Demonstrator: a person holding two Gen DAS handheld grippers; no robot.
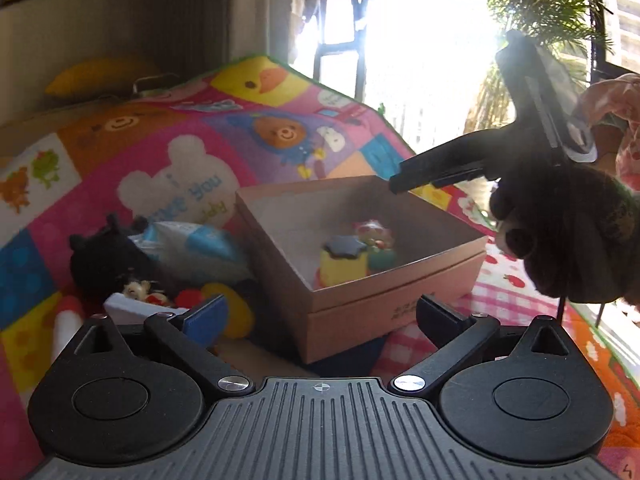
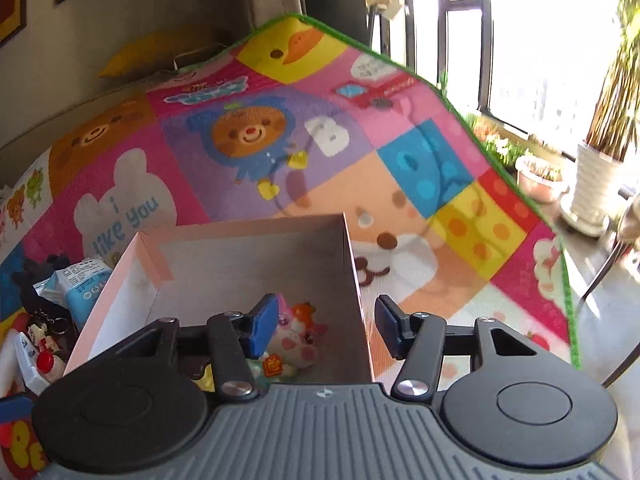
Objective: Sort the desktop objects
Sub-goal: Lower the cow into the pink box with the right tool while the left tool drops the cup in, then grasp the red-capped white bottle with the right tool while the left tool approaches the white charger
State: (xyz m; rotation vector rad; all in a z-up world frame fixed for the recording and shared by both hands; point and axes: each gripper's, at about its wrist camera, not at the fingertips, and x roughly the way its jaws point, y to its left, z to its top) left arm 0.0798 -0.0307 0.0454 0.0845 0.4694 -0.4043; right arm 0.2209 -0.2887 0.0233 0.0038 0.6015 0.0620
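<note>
With both my left hand-held gripper [image 1: 320, 316] and right hand-held gripper [image 2: 326, 330] wide and empty, I eye the soft, light tissue pack [image 1: 192, 246] left of the box [image 1: 360, 304], best pinched mid-body.

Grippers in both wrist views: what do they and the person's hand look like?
Both grippers, left and right, are black with a ribbed grey base, round black discs, silver pivot screws and blue-padded jaws. The hand wears a dark glove below a floral sleeve.

Right tool [image 2: 326, 328] hides toys in box [image 2: 248, 256]; window overexposed.
</note>
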